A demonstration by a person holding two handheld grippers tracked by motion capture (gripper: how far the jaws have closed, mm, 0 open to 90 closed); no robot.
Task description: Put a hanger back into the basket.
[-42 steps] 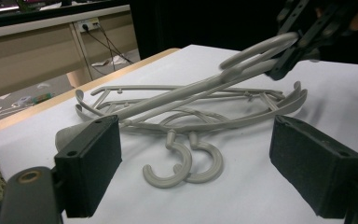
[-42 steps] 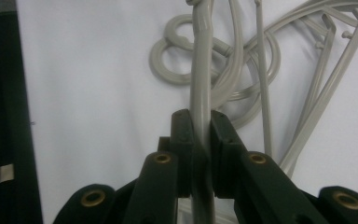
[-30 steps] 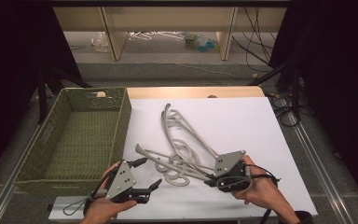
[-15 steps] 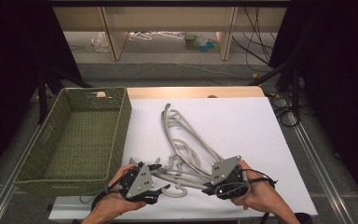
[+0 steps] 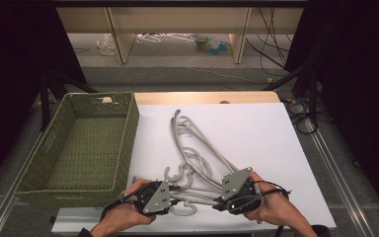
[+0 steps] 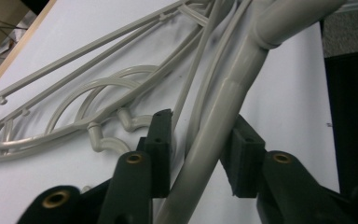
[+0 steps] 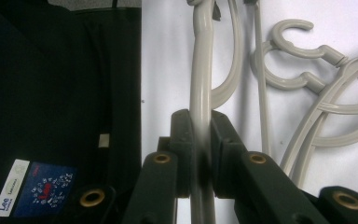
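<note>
left gripper (image 5: 170,197) slid onto the hanger (image 6: 223,116), jaws just closing around it; right gripper (image 5: 222,201) clamps it.

In the high view, the tangled pale grey plastic hangers (image 5: 197,158) overlapped so closely that their number could not be told. Their ends toward six o'clock were hidden under the left gripper (image 5: 170,195) and the right gripper (image 5: 219,201). The person's forearms were cut off by the bottom edge. At twelve o'clock, small items on the floor were too blurred to identify.
</note>
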